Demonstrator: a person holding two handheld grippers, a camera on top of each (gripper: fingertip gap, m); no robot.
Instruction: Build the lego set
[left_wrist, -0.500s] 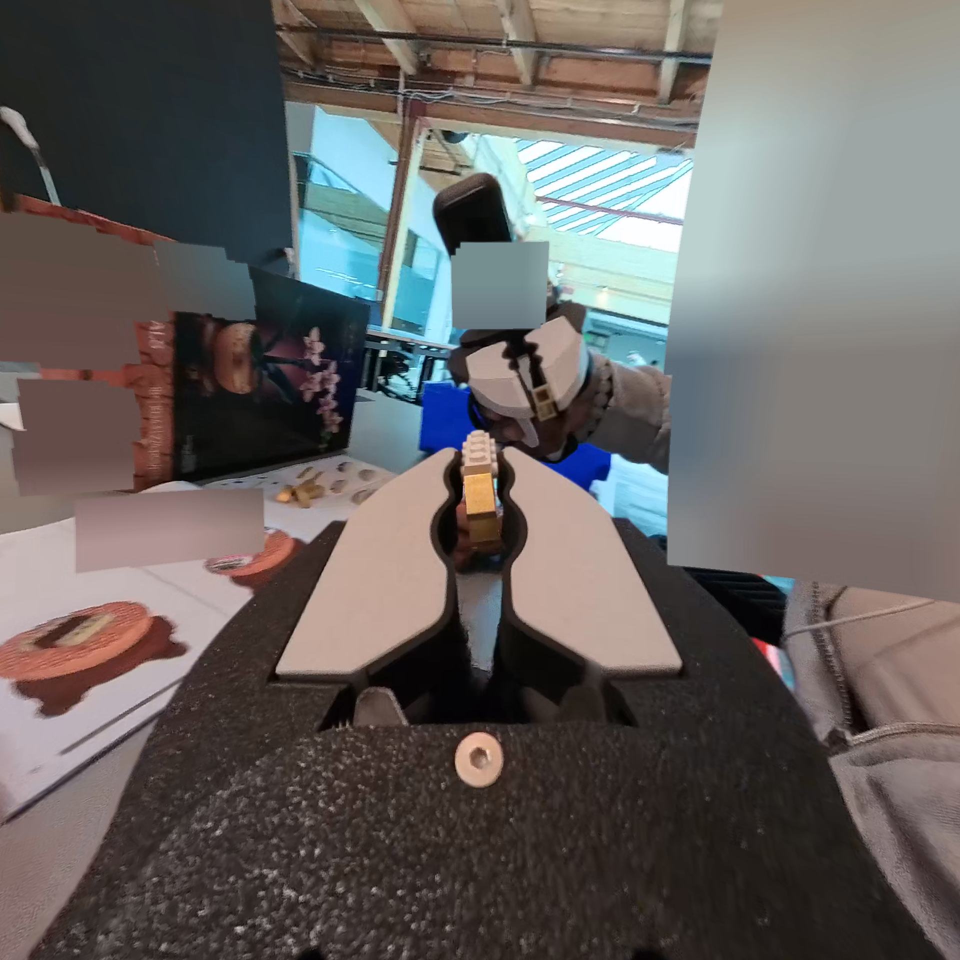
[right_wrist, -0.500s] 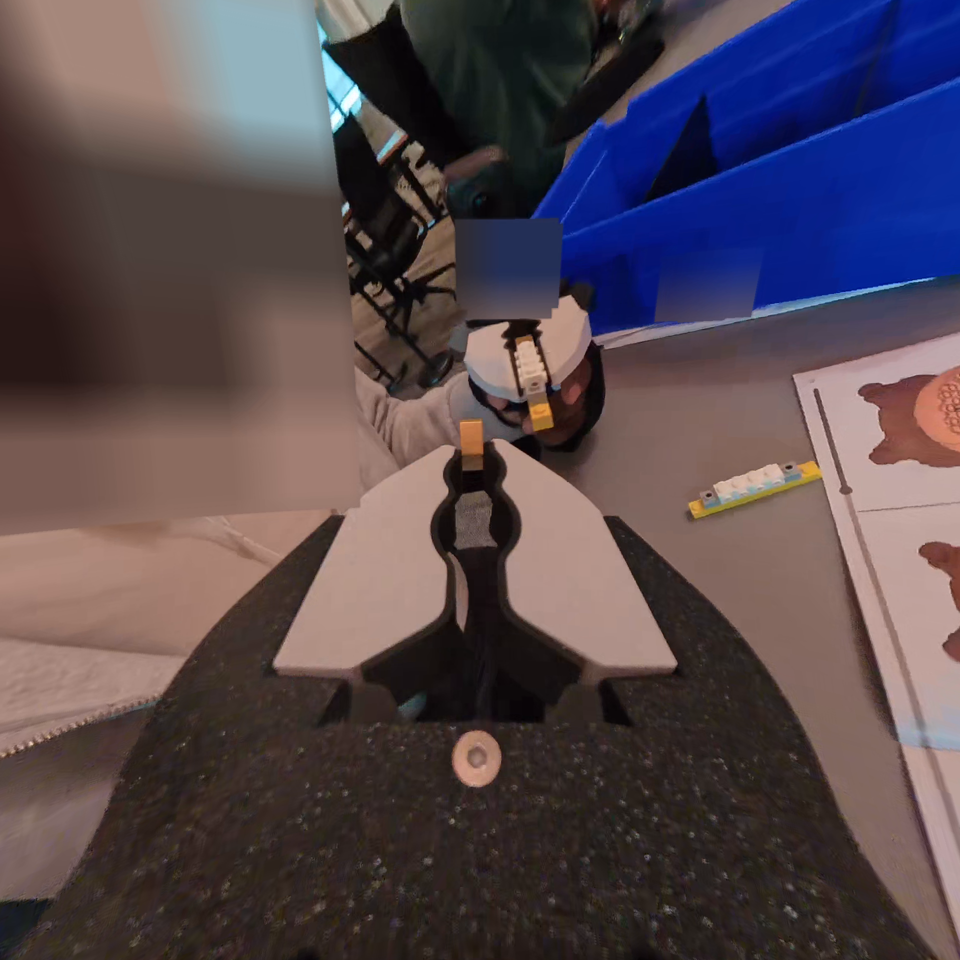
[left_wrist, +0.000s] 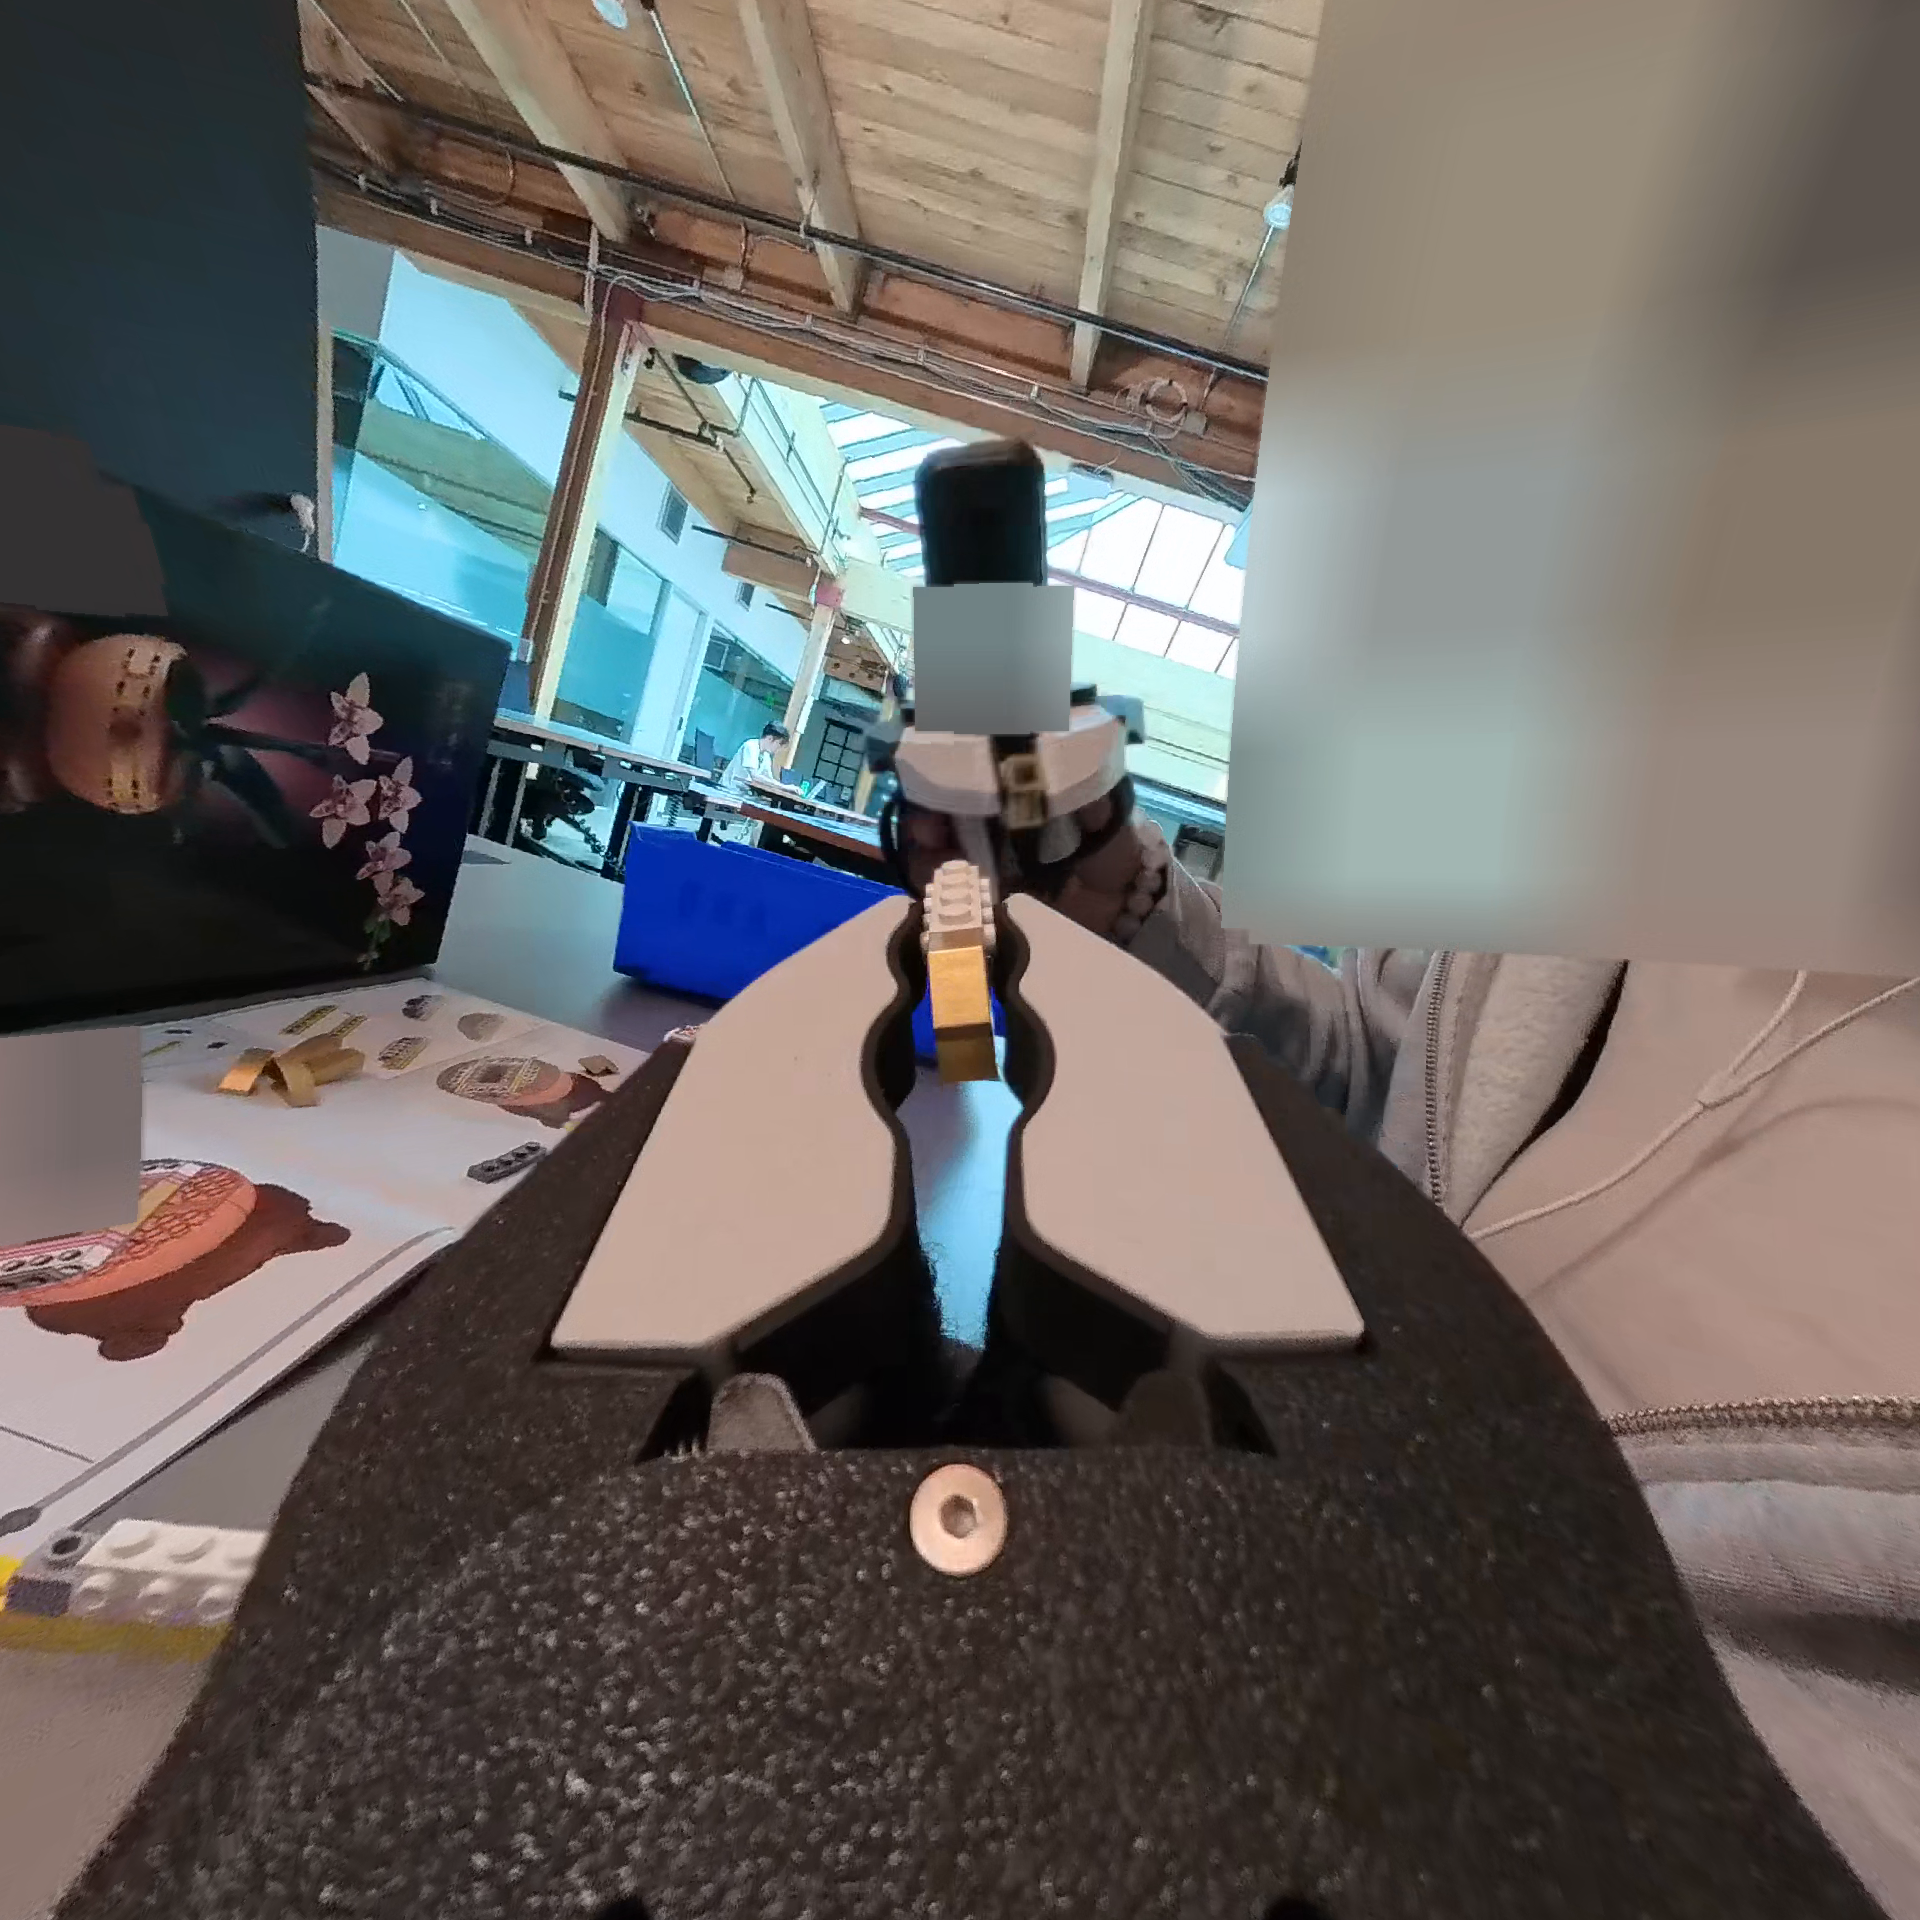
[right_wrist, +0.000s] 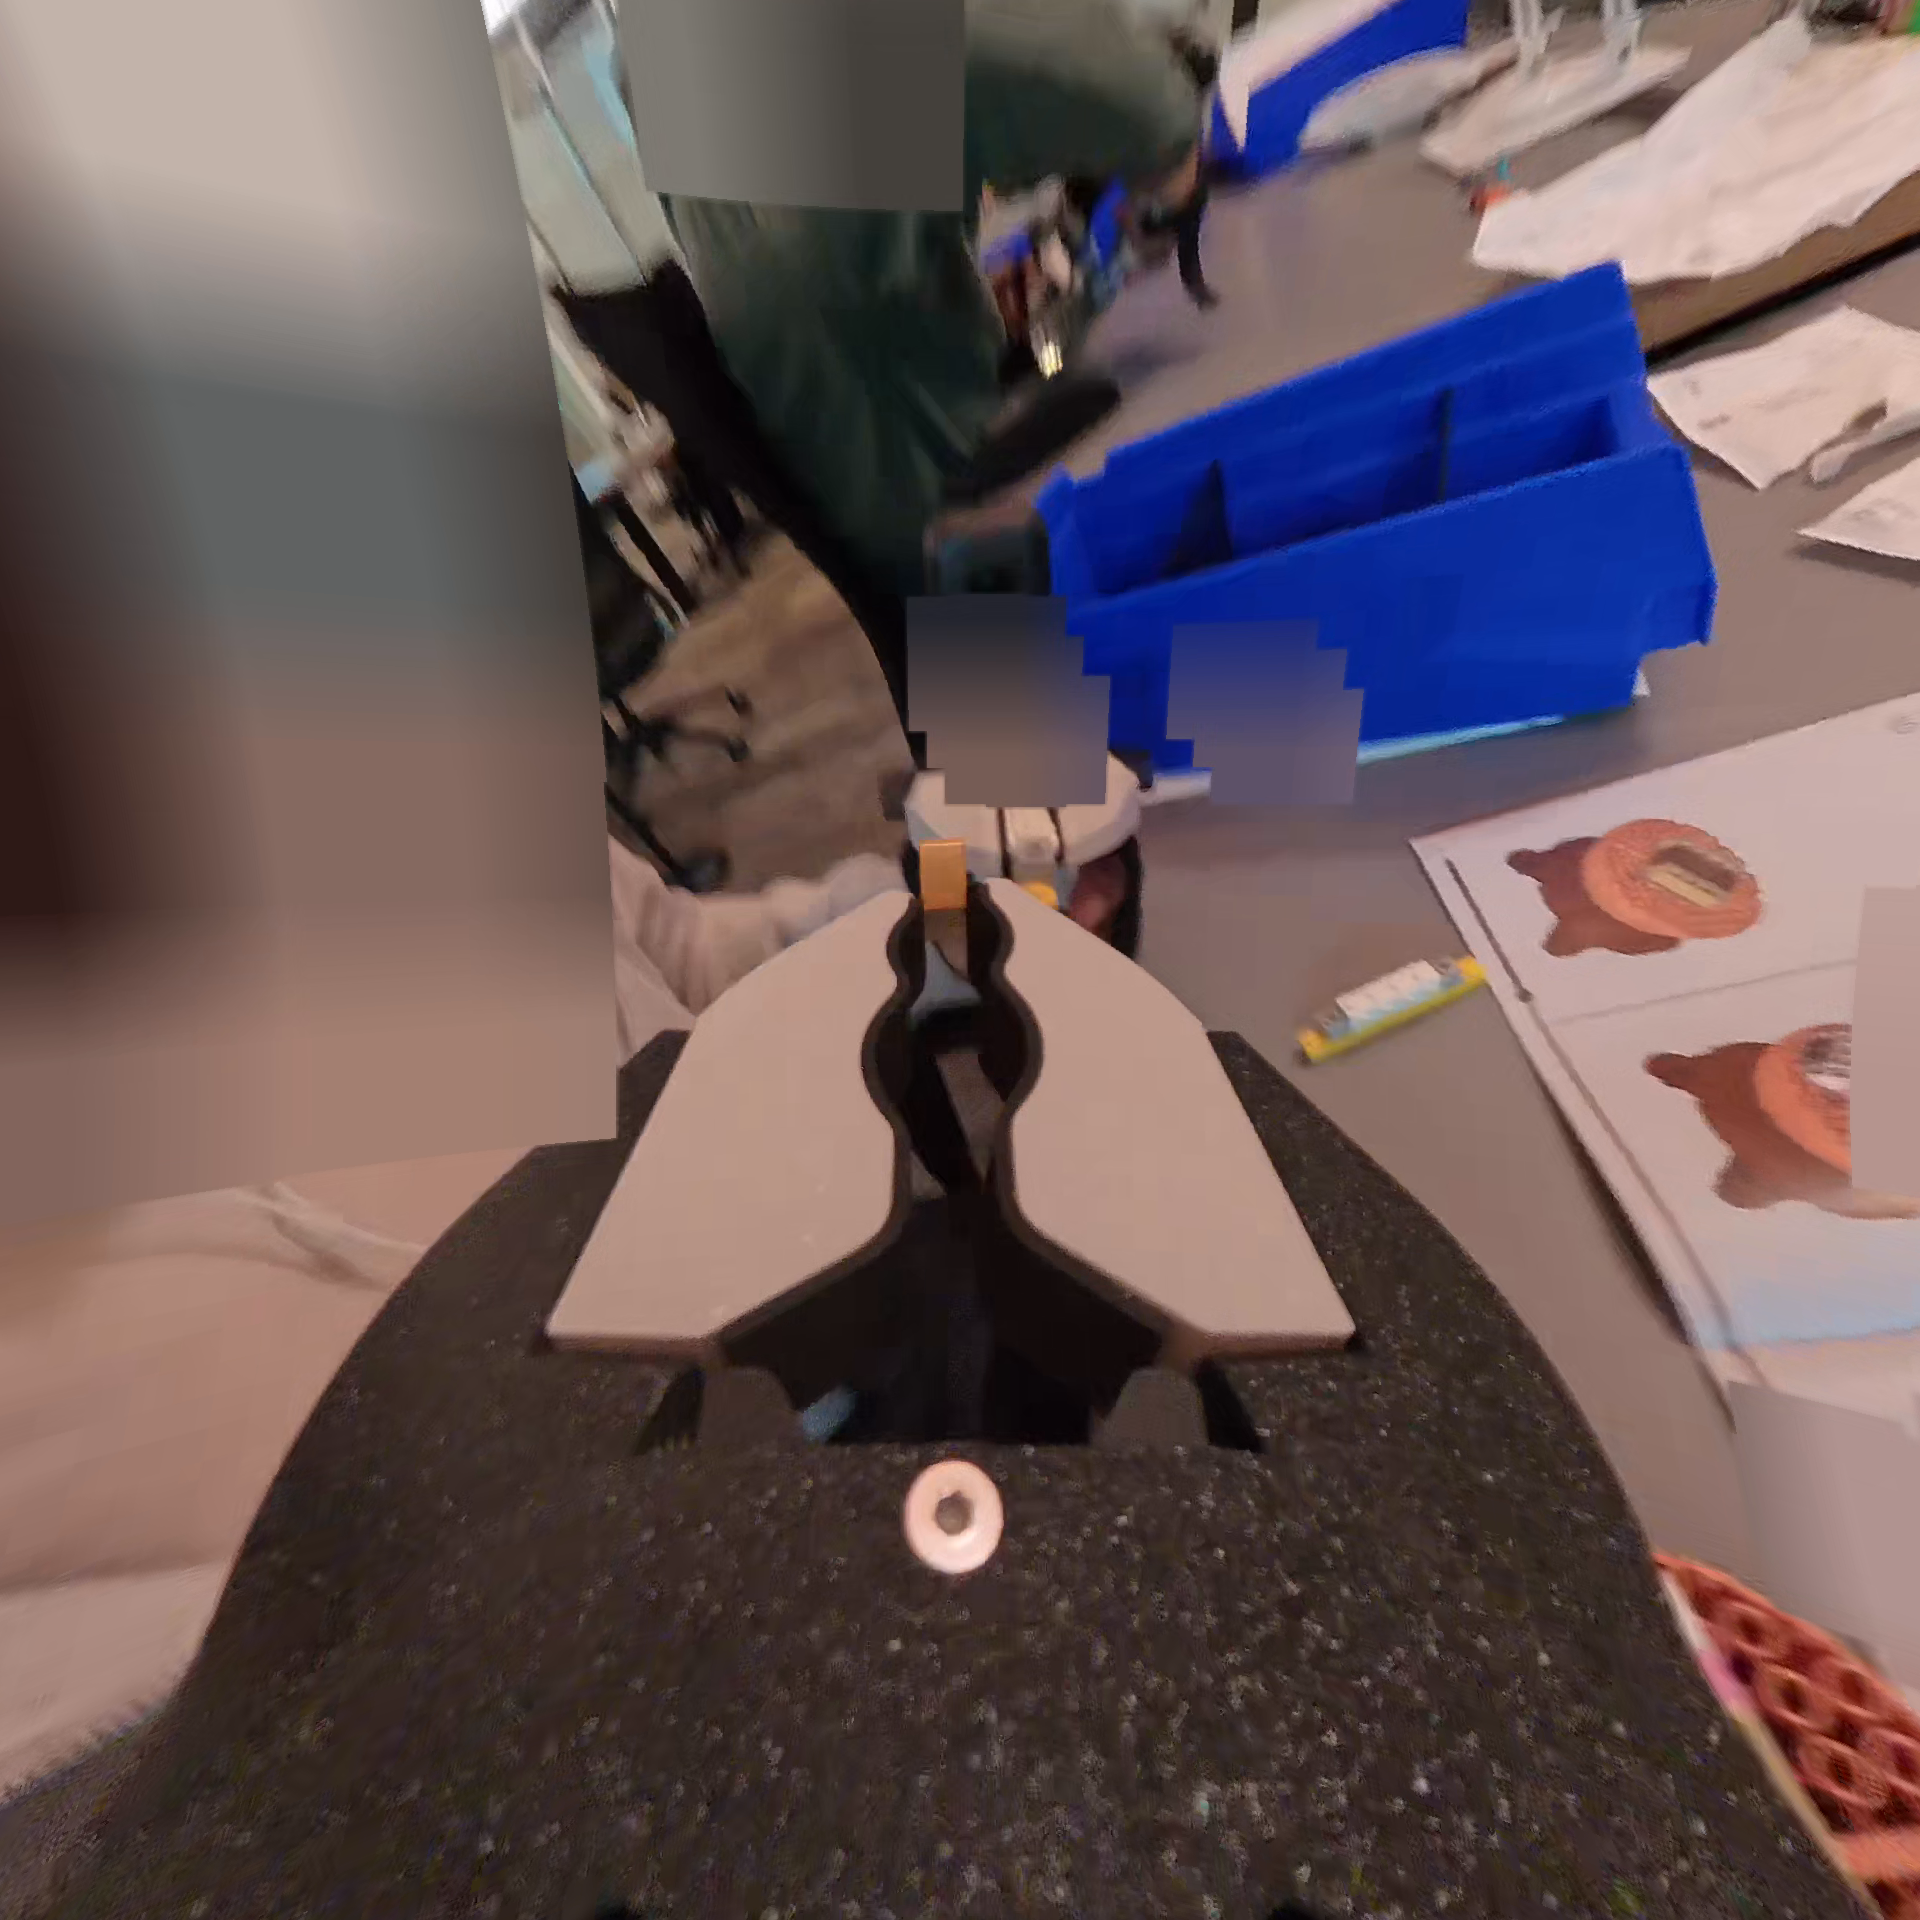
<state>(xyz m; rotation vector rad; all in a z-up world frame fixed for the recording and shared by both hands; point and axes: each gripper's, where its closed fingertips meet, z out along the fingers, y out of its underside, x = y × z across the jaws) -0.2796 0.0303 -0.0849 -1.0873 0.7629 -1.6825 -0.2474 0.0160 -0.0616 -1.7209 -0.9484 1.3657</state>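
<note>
Two tools face each other in mid-air over the bench (right_wrist: 1299, 914), each clenched on a lego part, so the step in hand looks like mating the two parts. Left tool (left_wrist: 961, 940) grips a white studded strip with a gold piece (left_wrist: 961, 987) on its near end, pinched at the tips, studs pointing up and away. Right tool (right_wrist: 951, 904) grips a small flat gold tile (right_wrist: 943, 873) by its lower edge, tile standing upright past the tips. Jaws on both nearly closed, only the part's width between them. To do it well: line the tile square to the strip's studs before pressing, bring the tools together slowly, push straight along the stud axis, keep both grips firm so neither part pivots. Tile is held by a thin edge, so a skewed push could probably twist it out. Parts are near but apart for now; exact gap is hard to judge from these views. On the bench: a yellow and white brick strip (right_wrist: 1387, 1006) lies loose beside the instruction sheets (right_wrist: 1662, 987), a blue bin (right_wrist: 1403, 613) sits behind, loose gold bits (left_wrist: 291, 1070) lie on the sheets at the left, and a dark box (left_wrist: 239, 790) stands behind them.
</note>
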